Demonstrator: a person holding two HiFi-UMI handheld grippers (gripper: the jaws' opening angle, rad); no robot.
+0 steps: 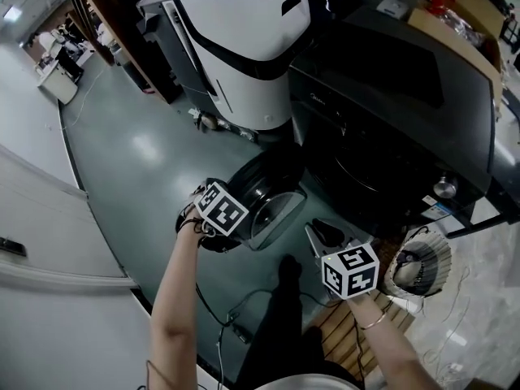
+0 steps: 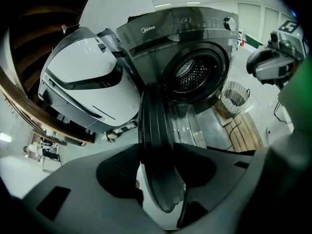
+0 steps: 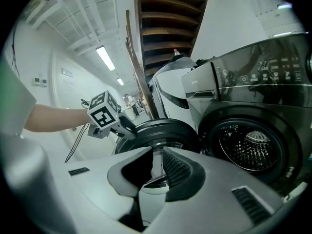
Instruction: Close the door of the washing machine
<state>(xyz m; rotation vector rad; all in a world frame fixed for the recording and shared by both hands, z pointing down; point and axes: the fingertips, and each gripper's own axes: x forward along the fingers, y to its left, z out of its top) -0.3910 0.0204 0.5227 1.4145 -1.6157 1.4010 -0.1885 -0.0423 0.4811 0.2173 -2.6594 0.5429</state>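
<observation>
Head view: the washer (image 1: 390,112) stands at the upper right. Its round door (image 1: 268,193) is swung wide open, away from the front and toward the lower left. The door's glass bowl faces your right side. Your left claw (image 1: 210,222) is at the door's outer rim. Your right claw (image 1: 327,234) hangs apart from the door, in front of the washer, with a basket (image 1: 418,266) just to its right.

Left gripper view: the claw (image 2: 158,172) is clamped on the door (image 2: 156,126) rim. You see the door edge-on, running top to bottom between the pads. The open drum (image 2: 191,75) lies beyond it, and a white machine (image 2: 83,77) stands to the left.

Right gripper view: the claw (image 3: 157,167) has its pads narrowly apart, with nothing between them. Ahead, the door (image 3: 161,129) stands open beside the drum (image 3: 248,150), and your left claw (image 3: 127,129) is on its far rim.
</observation>
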